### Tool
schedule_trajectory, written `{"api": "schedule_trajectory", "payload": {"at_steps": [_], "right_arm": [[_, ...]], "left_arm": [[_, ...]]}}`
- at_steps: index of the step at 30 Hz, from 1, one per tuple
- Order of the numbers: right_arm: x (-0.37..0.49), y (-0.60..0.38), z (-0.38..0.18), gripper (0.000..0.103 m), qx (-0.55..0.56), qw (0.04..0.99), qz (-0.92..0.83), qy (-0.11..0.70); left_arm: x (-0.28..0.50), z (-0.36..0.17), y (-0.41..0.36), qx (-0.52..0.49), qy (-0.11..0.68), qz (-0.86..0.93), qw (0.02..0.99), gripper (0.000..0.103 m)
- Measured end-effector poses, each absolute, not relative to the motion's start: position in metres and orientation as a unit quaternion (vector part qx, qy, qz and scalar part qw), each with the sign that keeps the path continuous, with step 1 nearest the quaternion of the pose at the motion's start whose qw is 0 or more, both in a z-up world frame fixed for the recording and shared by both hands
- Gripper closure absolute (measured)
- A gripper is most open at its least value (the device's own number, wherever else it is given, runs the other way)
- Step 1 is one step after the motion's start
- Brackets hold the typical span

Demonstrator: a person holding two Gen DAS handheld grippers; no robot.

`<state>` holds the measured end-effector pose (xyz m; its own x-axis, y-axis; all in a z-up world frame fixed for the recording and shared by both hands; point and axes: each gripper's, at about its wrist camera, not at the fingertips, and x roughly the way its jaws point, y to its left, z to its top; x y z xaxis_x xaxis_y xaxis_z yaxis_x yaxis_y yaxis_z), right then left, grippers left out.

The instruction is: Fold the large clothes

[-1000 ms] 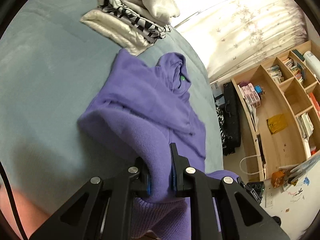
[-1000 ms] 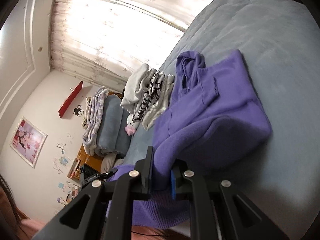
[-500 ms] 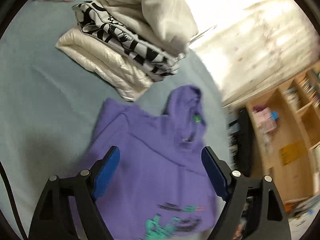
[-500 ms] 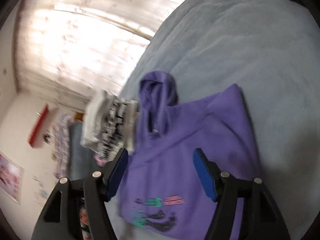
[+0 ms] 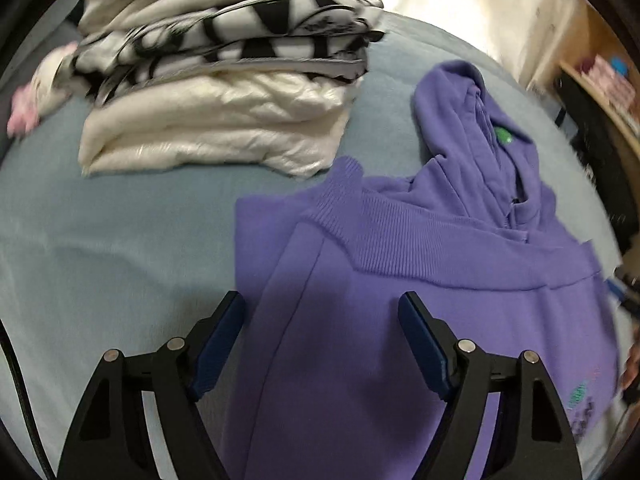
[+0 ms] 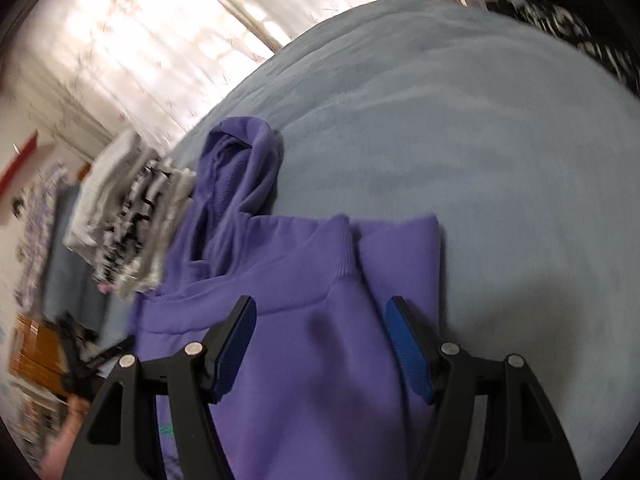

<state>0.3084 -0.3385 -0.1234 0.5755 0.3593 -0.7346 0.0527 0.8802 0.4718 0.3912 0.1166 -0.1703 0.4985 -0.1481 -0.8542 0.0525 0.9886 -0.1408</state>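
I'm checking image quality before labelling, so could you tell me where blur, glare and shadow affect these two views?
Left wrist view: the stack of folded clothes is smeared by motion, the shelf at the right edge too; the left gripper casts a dark shadow on the purple hoodie. Right wrist view: the curtain is blown out by backlight, the left side streaks with blur, and the bed bulges from fisheye distortion.

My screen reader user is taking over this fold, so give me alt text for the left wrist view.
The open left tool hovers over a purple hoodie lying on a blue-grey bed, its ribbed hem folded up toward the hood and nothing between the blue pads. A stack of folded clothes, cream and black-and-white, sits beyond it on the bed.
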Motion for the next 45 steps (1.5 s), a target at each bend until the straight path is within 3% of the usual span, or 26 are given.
{"api": "schedule_trajectory", "payload": {"at_steps": [5, 6, 7, 8, 9, 10, 13, 17, 23, 26, 30, 34, 38, 41, 42, 45], "right_arm": [[0.331, -0.324, -0.135, 0.036, 0.169, 0.86, 0.082, 0.474], [0.333, -0.319, -0.138, 0.037, 0.154, 0.861, 0.08, 0.477], [0.333, -0.313, -0.14, 0.041, 0.133, 0.864, 0.077, 0.479], [0.333, -0.307, -0.142, 0.061, 0.115, 0.866, 0.078, 0.481], [0.333, -0.3, -0.143, 0.084, 0.097, 0.866, 0.076, 0.484], [0.333, -0.297, -0.143, 0.091, 0.081, 0.87, 0.061, 0.482], [0.322, -0.307, -0.126, 0.093, 0.107, 0.89, 0.04, 0.441], [0.316, -0.321, -0.099, 0.094, 0.152, 0.908, 0.018, 0.389], [0.352, -0.31, -0.125, 0.094, 0.134, 0.894, -0.043, 0.425], [0.36, -0.313, -0.157, 0.094, 0.145, 0.875, -0.064, 0.457], [0.353, -0.321, -0.154, 0.09, 0.169, 0.878, -0.054, 0.444], [0.341, -0.336, -0.138, 0.083, 0.224, 0.873, -0.03, 0.433], [0.328, -0.335, -0.113, 0.083, 0.225, 0.895, -0.01, 0.386], [0.34, -0.313, -0.107, 0.083, 0.202, 0.898, 0.016, 0.392], [0.345, -0.305, -0.109, 0.083, 0.194, 0.896, 0.021, 0.398], [0.36, -0.282, -0.125, 0.084, 0.176, 0.892, 0.02, 0.417]], "left_arm": [[0.408, -0.172, 0.101, 0.008, 0.48, -0.045, 0.876, 0.026], [0.41, -0.173, 0.099, 0.014, 0.477, -0.042, 0.878, 0.034], [0.414, -0.173, 0.094, 0.021, 0.474, -0.043, 0.879, 0.054], [0.417, -0.174, 0.092, 0.025, 0.475, -0.047, 0.878, 0.066], [0.42, -0.175, 0.089, 0.038, 0.476, -0.041, 0.877, 0.089], [0.42, -0.174, 0.086, 0.048, 0.474, -0.034, 0.879, 0.092], [0.413, -0.159, 0.082, 0.055, 0.439, -0.029, 0.896, 0.094], [0.418, -0.135, 0.104, -0.023, 0.415, -0.021, 0.909, 0.094], [0.447, -0.159, 0.106, -0.035, 0.436, 0.007, 0.899, 0.094], [0.451, -0.188, 0.112, -0.045, 0.454, 0.018, 0.89, 0.091], [0.446, -0.192, 0.118, -0.071, 0.443, 0.01, 0.894, 0.087], [0.429, -0.164, 0.117, -0.053, 0.414, -0.008, 0.909, 0.076], [0.413, -0.135, 0.116, -0.029, 0.36, -0.013, 0.932, 0.076], [0.422, -0.136, 0.104, -0.008, 0.368, -0.028, 0.929, 0.084], [0.427, -0.141, 0.097, 0.003, 0.374, -0.025, 0.927, 0.094], [0.444, -0.164, 0.088, 0.017, 0.401, -0.001, 0.916, 0.095]]}}
